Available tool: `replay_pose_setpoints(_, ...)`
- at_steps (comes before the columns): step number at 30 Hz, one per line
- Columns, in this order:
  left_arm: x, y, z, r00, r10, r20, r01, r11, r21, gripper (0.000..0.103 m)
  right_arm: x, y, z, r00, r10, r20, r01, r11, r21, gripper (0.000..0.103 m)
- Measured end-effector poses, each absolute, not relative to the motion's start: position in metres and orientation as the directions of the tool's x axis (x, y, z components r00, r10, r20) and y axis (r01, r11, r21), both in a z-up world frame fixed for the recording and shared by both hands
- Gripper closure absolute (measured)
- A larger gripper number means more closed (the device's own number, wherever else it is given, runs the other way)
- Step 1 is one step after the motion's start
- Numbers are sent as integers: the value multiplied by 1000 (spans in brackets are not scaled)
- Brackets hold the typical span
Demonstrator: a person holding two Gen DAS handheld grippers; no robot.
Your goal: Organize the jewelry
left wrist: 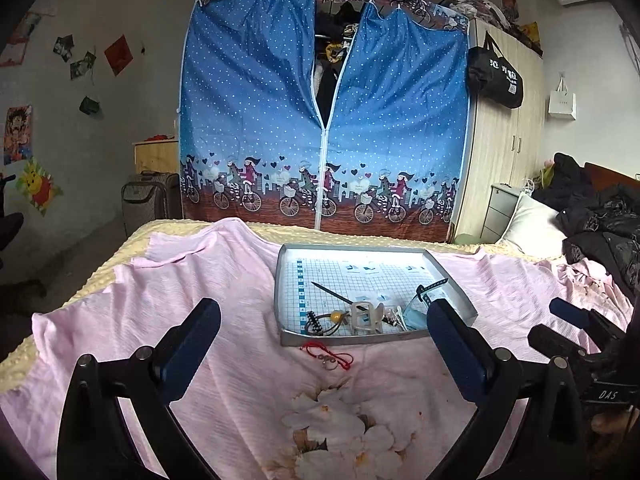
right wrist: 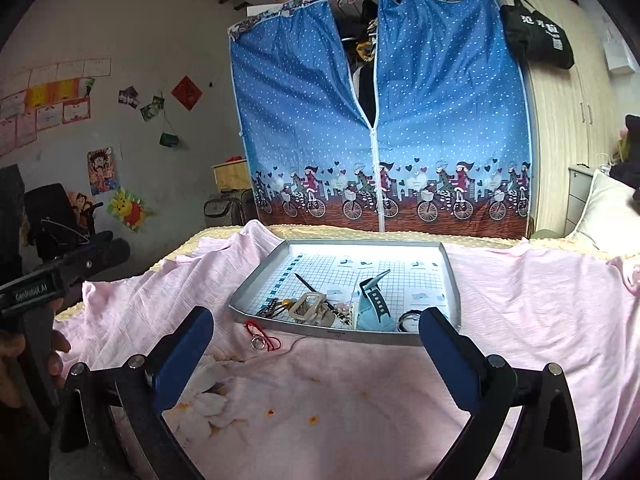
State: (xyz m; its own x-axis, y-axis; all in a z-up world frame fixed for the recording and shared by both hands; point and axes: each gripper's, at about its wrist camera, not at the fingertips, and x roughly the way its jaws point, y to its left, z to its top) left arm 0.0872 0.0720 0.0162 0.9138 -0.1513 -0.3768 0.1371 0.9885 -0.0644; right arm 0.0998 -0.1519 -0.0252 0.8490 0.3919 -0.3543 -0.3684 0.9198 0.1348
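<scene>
A shallow grey tray with a grid-paper bottom lies on the pink sheet. In it are a white hair claw, a dark stick, a black comb clip with a yellow bead, a blue watch and a dark ring. A red cord bracelet with metal rings lies on the sheet just outside the tray's near left corner. My left gripper is open above the bracelet and tray edge. My right gripper is open, near the tray's front edge.
The pink sheet with a flower print covers a bed with a yellow blanket. A blue zip wardrobe stands behind. Dark clothes and a pillow lie at right. The other gripper, with a hand on it, shows at the left of the right wrist view.
</scene>
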Motion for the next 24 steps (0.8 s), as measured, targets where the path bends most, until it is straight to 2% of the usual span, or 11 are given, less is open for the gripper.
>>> replay_pose_setpoints(6, 50, 56, 10, 922, -139, -361, 134, 990, -38, 2, 69, -167, -25, 867, 362, -342, -332, 932, 145, 0)
replay_pose_setpoints(9, 38, 47, 1, 909, -151, -389, 148, 988, -38, 2, 55, -173, -25, 872, 345, -347, -315, 939, 140, 0)
replay_pose_setpoints(13, 21, 35, -3, 910, -157, -383, 164, 986, -16, 2, 42, -180, -28, 875, 331, -354, -296, 943, 149, 0)
replay_pose_setpoints(18, 20, 27, -12, 895, -123, -429, 140, 990, 7, 2, 32, -184, -30, 878, 315, -362, -281, 949, 145, 0)
replay_pose_setpoints(24, 24, 35, -18, 878, -118, -464, 106, 993, -53, 2, 33, -183, -35, 870, 298, -392, -265, 954, 137, 0)
